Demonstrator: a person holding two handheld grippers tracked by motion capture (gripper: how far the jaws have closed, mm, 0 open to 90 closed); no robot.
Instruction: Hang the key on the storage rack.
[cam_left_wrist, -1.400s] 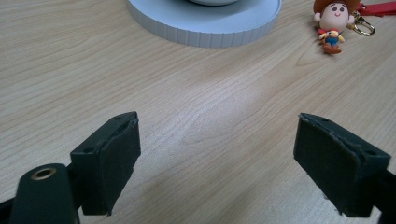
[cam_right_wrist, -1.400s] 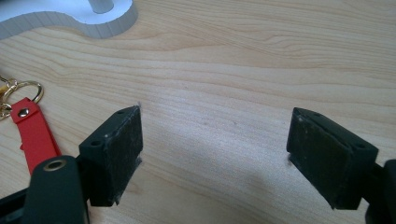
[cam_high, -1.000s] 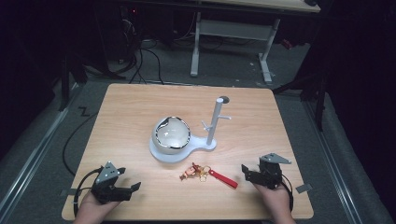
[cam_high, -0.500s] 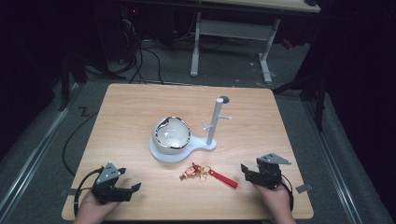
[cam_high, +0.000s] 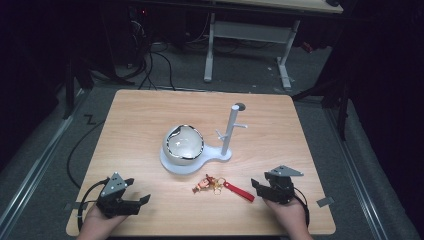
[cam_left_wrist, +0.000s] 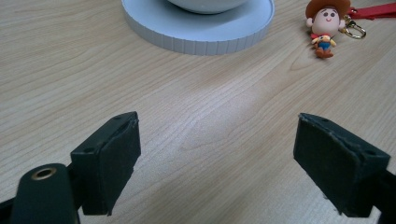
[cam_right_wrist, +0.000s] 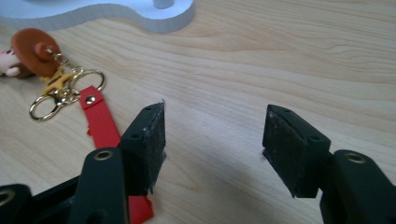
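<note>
Near the front edge of the wooden surface, between the two hands, lies the keychain: a small cowboy figure, a cluster of gold rings and a red strap that points toward the right gripper; just behind it stands a white stand carrying a bowl and an upright post with pegs.

The right gripper has just been closing its jaws; they stand partly open with only bare wood between them, the strap lying beside and under the left-hand jaw in the right gripper view, not in the gap. The left gripper rests wide open on the surface, holding nothing, well apart from the figure.

The step in hand looks like picking up the keychain, probably to hang it on a peg; to do it well, I would shift the right gripper sideways until the strap sits squarely between the pads, pinch near the riveted end so the rings hang free, then lift straight; grabbing the loose rings risks a slip.

The bowl's contents and the pegs' exact shape are hard to make out from above; the strap's near end is hidden under the jaw; the stand is cut off at the top of both gripper views.
</note>
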